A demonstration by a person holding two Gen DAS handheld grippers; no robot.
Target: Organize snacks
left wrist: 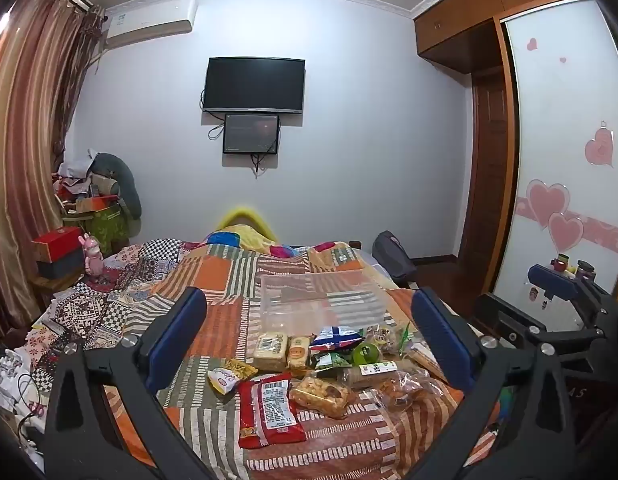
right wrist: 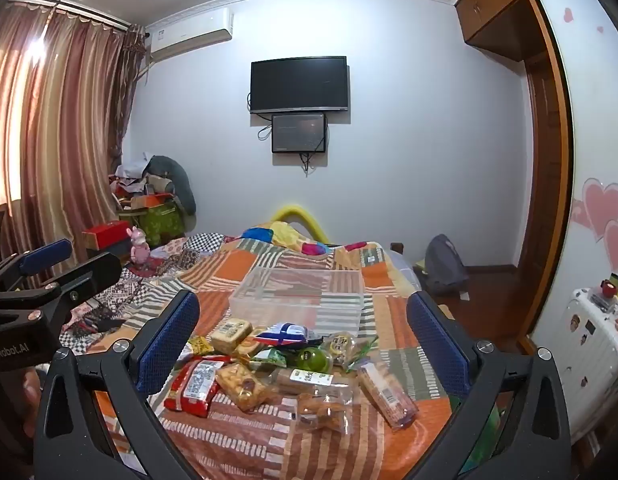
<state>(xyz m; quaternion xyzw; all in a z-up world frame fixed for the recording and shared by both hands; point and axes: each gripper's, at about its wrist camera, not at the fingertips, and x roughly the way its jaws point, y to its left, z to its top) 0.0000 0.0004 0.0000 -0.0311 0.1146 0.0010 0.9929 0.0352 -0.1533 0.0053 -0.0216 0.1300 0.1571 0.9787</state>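
Note:
Several wrapped snacks lie in a pile on the patchwork bedspread (left wrist: 213, 328): a red packet (left wrist: 269, 412), a clear-wrapped pastry (left wrist: 321, 396), a green round sweet (left wrist: 365, 354) and a blue-and-white bag (left wrist: 337, 336). Behind them stands an empty clear plastic box (left wrist: 321, 300). My left gripper (left wrist: 309, 328) hovers open above the pile, touching nothing. My right gripper (right wrist: 303, 328) is open too, with the same red packet (right wrist: 193, 384), a long pink-wrapped bar (right wrist: 387, 394) and the clear box (right wrist: 301, 296) in front of it. Each gripper shows at the other view's edge.
The bed fills the middle of the room. A cluttered stand with a red box (left wrist: 57, 242) and pink toy (left wrist: 93, 256) is at the left. A white suitcase (right wrist: 589, 348) and wardrobe (left wrist: 565, 160) stand at the right. A TV (left wrist: 253, 85) hangs on the far wall.

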